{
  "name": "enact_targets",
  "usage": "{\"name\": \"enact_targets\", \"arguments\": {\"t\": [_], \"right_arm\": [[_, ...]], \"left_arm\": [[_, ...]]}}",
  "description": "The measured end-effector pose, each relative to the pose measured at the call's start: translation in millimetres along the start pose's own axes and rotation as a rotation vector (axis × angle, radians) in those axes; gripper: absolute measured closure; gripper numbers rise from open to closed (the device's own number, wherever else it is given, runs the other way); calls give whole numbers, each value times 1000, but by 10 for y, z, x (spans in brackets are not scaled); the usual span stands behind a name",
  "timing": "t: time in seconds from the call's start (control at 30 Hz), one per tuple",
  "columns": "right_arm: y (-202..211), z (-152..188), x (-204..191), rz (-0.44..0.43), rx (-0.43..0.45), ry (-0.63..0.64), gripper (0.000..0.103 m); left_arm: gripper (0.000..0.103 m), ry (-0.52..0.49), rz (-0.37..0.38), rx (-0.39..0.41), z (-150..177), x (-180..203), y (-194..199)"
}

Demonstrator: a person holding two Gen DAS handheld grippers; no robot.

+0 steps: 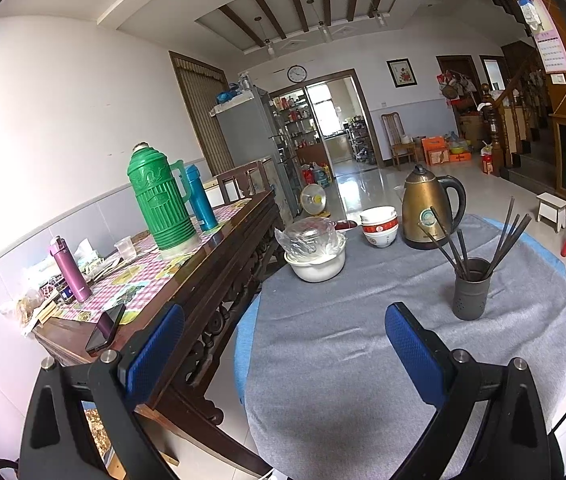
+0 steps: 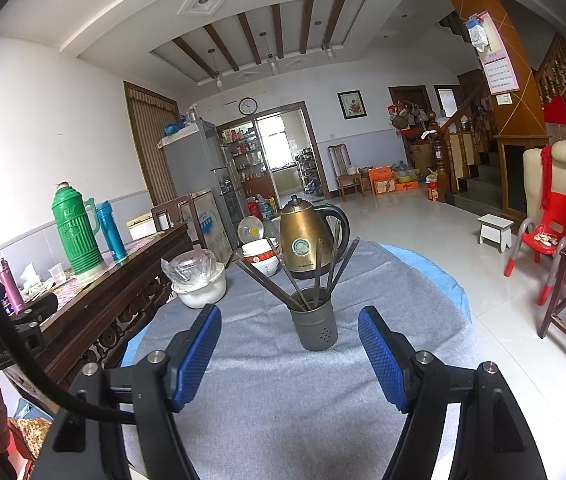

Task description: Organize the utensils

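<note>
A dark grey utensil holder (image 1: pixel 471 290) stands on the round table's grey cloth (image 1: pixel 343 360). Several dark chopsticks (image 1: pixel 503 236) fan out of it. In the right wrist view the holder (image 2: pixel 315 326) stands straight ahead with its chopsticks (image 2: pixel 315 268) upright and splayed. My left gripper (image 1: pixel 285 320) is open and empty, above the cloth, left of the holder. My right gripper (image 2: pixel 289 322) is open and empty, its blue pads (image 2: pixel 381 354) on either side of the holder but short of it.
A gold kettle (image 1: pixel 429 210), stacked bowls (image 1: pixel 379 226) and a white pot with a plastic bag (image 1: pixel 315 254) stand at the table's far side. A wooden sideboard (image 1: pixel 187 280) at left carries a green thermos (image 1: pixel 159 200), bottles and a phone (image 1: pixel 105 328). The left gripper's frame (image 2: pixel 3 332) shows at left.
</note>
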State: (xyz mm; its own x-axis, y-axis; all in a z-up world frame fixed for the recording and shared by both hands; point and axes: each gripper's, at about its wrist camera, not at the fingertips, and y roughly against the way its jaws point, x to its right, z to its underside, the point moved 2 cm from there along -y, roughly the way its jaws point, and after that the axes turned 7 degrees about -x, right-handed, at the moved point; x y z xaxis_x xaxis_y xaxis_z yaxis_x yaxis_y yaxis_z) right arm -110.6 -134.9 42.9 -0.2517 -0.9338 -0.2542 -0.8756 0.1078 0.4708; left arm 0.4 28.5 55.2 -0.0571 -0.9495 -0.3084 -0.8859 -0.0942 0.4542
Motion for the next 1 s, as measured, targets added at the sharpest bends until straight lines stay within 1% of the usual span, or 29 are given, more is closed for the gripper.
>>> {"name": "enact_targets", "arguments": {"t": [1.0], "right_arm": [[63,-63,2,8,24,25,28]], "left_arm": [[3,4,-5,5,12,-17,4]]}}
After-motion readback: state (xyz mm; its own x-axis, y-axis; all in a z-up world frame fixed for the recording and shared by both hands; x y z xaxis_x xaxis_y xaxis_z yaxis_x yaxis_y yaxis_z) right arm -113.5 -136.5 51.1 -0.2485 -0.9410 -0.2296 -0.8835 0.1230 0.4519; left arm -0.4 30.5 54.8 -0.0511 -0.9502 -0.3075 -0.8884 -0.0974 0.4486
